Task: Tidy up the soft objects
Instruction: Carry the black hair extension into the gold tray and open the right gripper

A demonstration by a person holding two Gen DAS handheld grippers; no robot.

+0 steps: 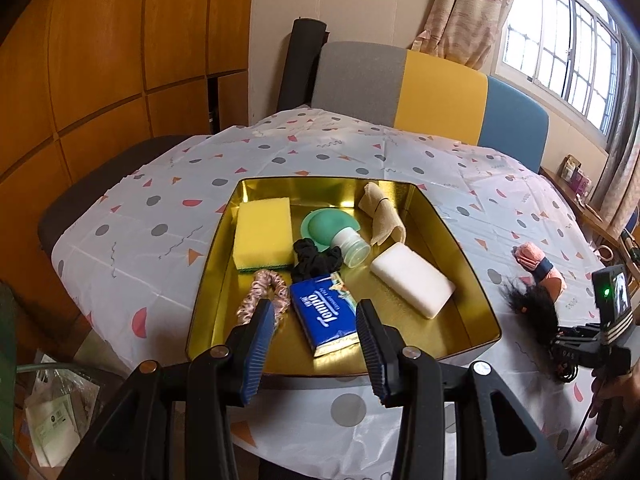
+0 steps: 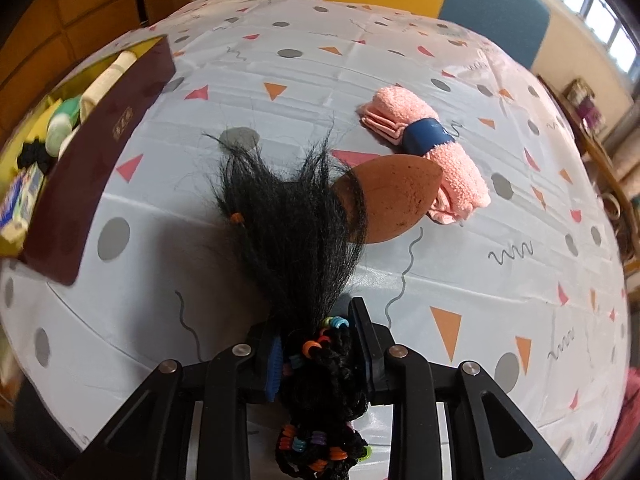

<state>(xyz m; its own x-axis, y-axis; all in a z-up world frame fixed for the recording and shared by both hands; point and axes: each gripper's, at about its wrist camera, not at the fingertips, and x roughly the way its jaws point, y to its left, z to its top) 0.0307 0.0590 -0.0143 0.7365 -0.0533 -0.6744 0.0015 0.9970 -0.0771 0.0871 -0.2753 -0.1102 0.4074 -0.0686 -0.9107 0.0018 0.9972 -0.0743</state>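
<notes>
Pinching the black beaded hair extension (image 2: 296,232) above the table (image 2: 280,72), the right hand-held gripper (image 2: 320,344) is risking a snag: loose strands are trailing across the brown egg-shaped sponge (image 2: 396,200). The left hand-held gripper (image 1: 316,336) is hovering spread over the gold-lined tin tray (image 1: 472,292).

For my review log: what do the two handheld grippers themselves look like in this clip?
Both are black plastic linkage frames with silver pivot bolts. The left gripper has two fingers faced with ribbed blue pads. The right gripper has the same build; seen from the left camera, its body carries a small screen, a green light and black cables.
</notes>
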